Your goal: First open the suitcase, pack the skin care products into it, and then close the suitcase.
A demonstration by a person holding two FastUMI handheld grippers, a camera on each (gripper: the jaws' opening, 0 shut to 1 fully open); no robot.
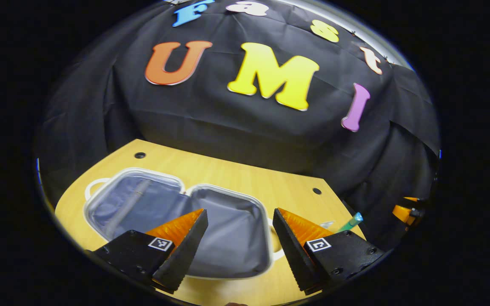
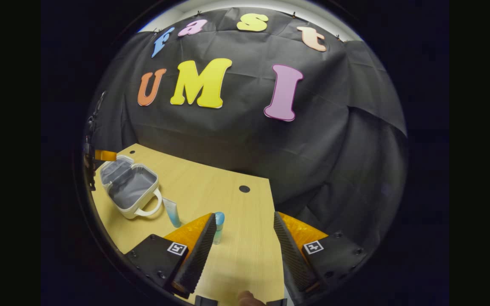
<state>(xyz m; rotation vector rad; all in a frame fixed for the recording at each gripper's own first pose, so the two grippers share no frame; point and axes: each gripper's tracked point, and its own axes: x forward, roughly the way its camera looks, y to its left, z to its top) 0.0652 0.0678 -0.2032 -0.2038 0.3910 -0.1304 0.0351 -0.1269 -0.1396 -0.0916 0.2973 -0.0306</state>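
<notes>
Currently the suitcase (image 1: 185, 221) lies open flat on the table (image 2: 236, 242), both halves up. Both grippers, left (image 1: 240, 242) and right (image 2: 245, 250), hang with jaws apart and empty. Two tubes (image 2: 172, 212) lie just beside the suitcase handle; they look light, soft and slippery, so a mid-body grip suits.

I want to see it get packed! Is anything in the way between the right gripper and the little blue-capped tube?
Nothing visible. The right gripper hangs open over bare wooden table, and the small blue-capped tube lies just beside its left finger.
</notes>
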